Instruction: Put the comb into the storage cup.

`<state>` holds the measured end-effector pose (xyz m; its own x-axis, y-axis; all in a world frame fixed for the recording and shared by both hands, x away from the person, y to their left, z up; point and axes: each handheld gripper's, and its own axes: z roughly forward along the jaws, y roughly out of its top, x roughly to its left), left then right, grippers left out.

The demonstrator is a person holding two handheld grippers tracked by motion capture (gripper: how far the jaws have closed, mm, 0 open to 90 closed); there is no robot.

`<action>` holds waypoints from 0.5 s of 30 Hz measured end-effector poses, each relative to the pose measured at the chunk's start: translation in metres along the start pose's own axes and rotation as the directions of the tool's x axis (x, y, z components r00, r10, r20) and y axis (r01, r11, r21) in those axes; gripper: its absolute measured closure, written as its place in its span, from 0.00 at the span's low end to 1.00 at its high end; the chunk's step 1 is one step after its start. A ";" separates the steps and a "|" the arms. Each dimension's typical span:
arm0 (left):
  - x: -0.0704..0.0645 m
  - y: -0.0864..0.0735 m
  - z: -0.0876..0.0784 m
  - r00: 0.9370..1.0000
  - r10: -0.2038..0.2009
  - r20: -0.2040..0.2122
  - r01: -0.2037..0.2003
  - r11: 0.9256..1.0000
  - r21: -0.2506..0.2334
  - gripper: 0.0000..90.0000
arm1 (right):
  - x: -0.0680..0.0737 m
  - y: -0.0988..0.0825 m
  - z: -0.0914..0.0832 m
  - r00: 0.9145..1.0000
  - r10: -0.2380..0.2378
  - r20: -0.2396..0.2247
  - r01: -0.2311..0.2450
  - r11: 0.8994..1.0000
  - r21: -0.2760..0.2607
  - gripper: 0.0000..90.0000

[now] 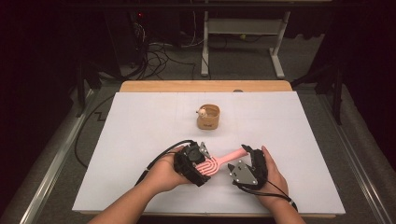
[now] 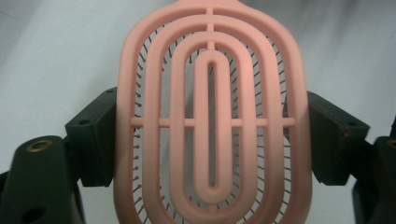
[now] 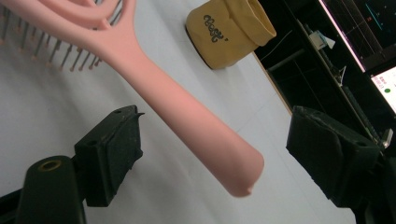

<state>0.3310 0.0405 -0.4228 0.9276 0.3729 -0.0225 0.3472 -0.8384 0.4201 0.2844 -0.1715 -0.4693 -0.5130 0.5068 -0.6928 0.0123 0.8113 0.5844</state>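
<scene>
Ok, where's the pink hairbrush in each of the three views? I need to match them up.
High view: pink hairbrush lies low centre on the white sheet, head in the left gripper, handle toward the right gripper.
Left gripper view: its vented head sits centre, clamped between the jaws.
Right gripper view: its handle runs from upper left to lower centre, between open jaws.
Shared landmark: the tan cup.

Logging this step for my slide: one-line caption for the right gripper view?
Right gripper open around the pink hairbrush handle, pads not touching; tan cup beyond.
</scene>
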 end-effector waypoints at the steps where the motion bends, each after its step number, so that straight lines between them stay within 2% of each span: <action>1: 0.000 0.001 0.000 1.000 -0.001 0.001 0.001 1.000 -0.002 0.22 | 0.000 0.002 0.001 1.000 -0.008 -0.006 0.008 1.000 0.001 0.21; 10: -0.001 0.004 0.001 1.000 0.003 0.002 -0.003 1.000 0.001 0.22 | 0.010 0.007 0.005 0.997 -0.077 -0.007 0.077 0.997 -0.011 0.26; 15: -0.002 0.004 0.000 1.000 0.004 -0.001 -0.004 1.000 0.000 0.22 | 0.014 0.006 0.003 0.996 -0.084 -0.013 0.084 0.996 -0.020 0.29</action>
<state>0.3308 0.0361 -0.4209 0.9290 0.3697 -0.0193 0.3430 -0.8399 0.4205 0.2802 -0.1584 -0.4764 -0.5232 0.4333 -0.7338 -0.0481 0.8447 0.5330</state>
